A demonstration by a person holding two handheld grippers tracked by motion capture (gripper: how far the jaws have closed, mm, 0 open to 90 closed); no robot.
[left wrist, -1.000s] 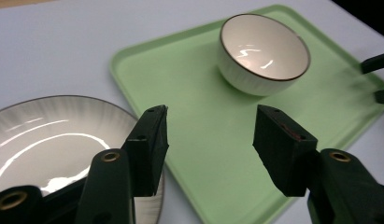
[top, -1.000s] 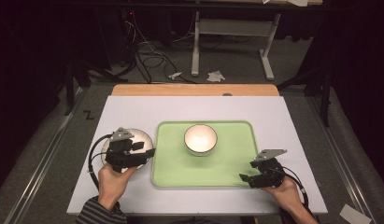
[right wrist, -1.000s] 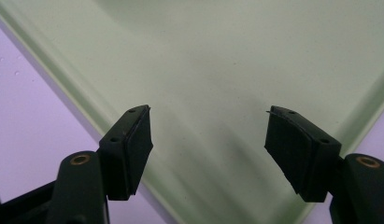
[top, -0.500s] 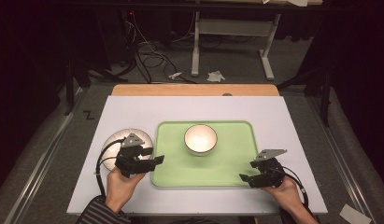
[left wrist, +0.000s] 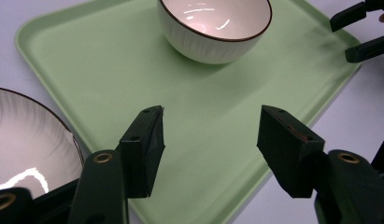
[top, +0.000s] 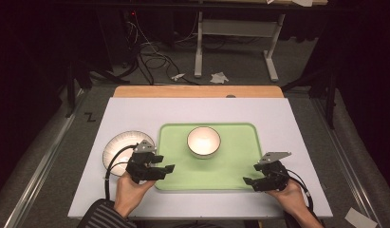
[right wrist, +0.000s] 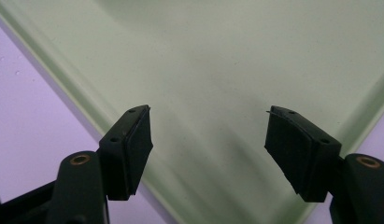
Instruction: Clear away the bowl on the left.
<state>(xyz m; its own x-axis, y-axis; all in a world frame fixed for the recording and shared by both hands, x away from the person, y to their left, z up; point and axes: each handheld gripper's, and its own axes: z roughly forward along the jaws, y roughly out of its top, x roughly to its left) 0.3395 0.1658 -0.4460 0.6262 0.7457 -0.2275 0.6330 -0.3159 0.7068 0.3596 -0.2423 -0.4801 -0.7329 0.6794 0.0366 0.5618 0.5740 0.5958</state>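
My left gripper [top: 165, 168] sits over the near-left corner of the green tray [top: 230, 175], jaws spread wide with nothing between them. In the left gripper view the same gripper [left wrist: 210, 135] hangs above the bare tray floor [left wrist: 87, 60], close to its near edge. The white plate [top: 117, 145] lies on the table [top: 150, 111] just left of the tray, beside my left hand [top: 128, 190]; its rim [left wrist: 26, 135] shows at the left in the left gripper view, not touched by the jaws. The white bowl [top: 203, 141] with a dark rim stands upright on the tray, around the middle toward the far side, well apart from both grippers; I see it [left wrist: 213, 28] ahead of the left jaws.

My right gripper [top: 249, 181] rests at the near-right corner of the tray, held by my right hand [top: 287, 194]. Its jaws are spread too, empty. In the right gripper view the gripper [right wrist: 208, 135] straddles that tray corner [right wrist: 217, 70], with table surface [right wrist: 26, 107] showing at the left. I can't tell if the jaws touch the tray rim.
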